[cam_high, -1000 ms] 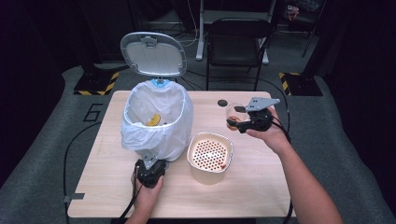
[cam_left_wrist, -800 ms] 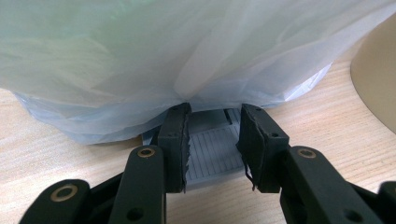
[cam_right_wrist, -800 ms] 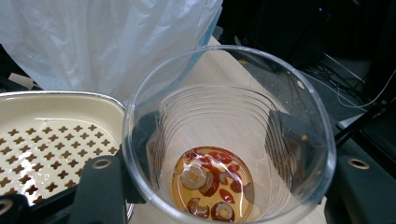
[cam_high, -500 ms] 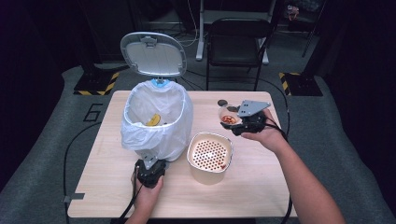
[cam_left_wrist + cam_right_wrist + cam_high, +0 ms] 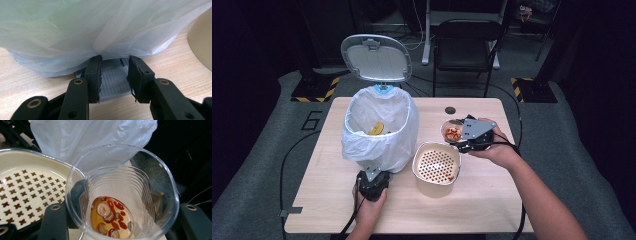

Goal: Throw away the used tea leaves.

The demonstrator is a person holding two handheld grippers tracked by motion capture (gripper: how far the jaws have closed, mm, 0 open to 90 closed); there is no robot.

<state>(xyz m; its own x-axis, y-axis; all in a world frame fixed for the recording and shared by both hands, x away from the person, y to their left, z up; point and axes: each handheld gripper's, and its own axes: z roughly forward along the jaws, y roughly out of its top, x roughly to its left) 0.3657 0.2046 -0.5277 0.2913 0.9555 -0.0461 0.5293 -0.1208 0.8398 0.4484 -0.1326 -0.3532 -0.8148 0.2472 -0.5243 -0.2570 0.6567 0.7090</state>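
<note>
Tabletop (image 5: 492, 200): pale wood.
Left tongs (image 5: 113, 75): clamped on bin pedal (image 5: 113, 82).
Right tongs (image 5: 462, 136): half-closed round my cup (image 5: 122, 195), beside strainer (image 5: 435, 167); thin, slippery, sloshing, so grip mid-wall.

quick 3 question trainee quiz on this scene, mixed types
1. True or false: the right gripper holds a clear cup with red and pale bits in liquid.
2. The left gripper is shut on: A) the strainer B) the grey pedal under the bin bag C) the lid
3. Fill in: the yellow scrap lies inside the ____.

Key: 1 true; 2 B; 3 bag
</note>
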